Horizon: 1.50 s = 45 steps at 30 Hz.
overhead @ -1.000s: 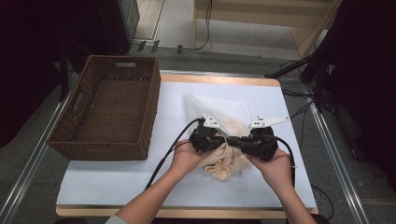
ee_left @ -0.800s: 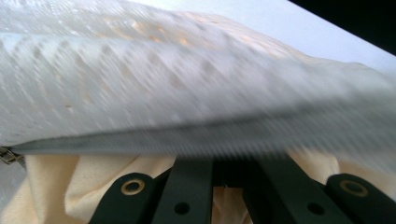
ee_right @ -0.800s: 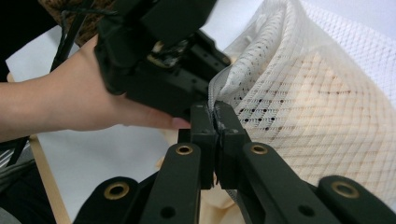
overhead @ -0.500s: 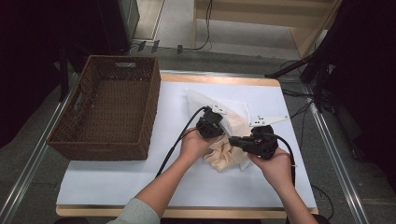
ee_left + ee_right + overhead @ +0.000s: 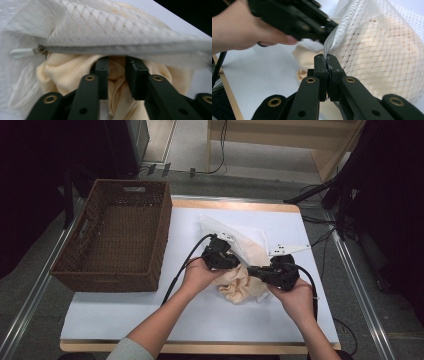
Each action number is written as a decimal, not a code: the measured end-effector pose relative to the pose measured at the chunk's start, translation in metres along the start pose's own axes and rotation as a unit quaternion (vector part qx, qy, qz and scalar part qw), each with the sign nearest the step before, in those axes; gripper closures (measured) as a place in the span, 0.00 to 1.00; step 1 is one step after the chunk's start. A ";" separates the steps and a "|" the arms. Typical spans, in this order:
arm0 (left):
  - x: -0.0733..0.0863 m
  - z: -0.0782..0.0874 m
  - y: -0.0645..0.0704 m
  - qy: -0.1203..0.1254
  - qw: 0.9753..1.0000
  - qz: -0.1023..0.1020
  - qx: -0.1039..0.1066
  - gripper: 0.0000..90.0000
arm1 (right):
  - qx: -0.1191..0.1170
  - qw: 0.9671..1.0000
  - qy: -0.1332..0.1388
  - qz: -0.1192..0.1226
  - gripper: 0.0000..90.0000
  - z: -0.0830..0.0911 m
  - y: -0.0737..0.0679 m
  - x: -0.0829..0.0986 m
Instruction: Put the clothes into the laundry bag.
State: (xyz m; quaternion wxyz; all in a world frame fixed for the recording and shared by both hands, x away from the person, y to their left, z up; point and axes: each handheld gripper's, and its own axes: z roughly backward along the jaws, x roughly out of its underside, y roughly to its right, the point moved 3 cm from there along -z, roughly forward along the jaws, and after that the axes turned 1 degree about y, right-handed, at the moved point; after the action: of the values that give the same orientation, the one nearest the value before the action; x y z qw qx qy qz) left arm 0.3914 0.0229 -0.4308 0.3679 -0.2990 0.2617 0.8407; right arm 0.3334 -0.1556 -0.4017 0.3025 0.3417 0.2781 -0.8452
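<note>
Near the middle of the white table (image 5: 125, 320) I see the mesh laundry bag (image 5: 250, 242) lying with a cream cloth (image 5: 245, 287) spilling from its zipped mouth. My right gripper (image 5: 327, 65) is clamped tight on the bag's zipper edge, forearm coming in low from the right. My left gripper (image 5: 116, 72) points into the opening, its jaws closed around a fold of the cloth, wrist bent inward. Well off to the left stands the wicker basket (image 5: 80, 275).
</note>
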 end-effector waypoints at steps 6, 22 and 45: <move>0.013 0.029 0.003 0.007 1.000 -0.006 0.009 0.65 | 0.000 1.000 0.002 -0.007 0.99 0.001 0.003 0.000; 0.061 0.058 0.020 0.012 1.000 -0.003 0.004 0.62 | 0.001 1.000 -0.003 -0.006 0.99 -0.004 0.005 0.000; 0.110 0.015 0.037 -0.038 0.999 -0.009 -0.009 0.97 | 0.000 1.000 -0.003 -0.005 0.99 -0.005 0.005 -0.004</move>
State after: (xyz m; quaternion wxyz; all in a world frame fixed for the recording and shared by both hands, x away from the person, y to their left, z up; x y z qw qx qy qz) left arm 0.2976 0.0620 -0.4894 0.3821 -0.2725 0.2379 0.8504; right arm 0.3416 -0.1541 -0.4033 0.2994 0.3376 0.2783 -0.8479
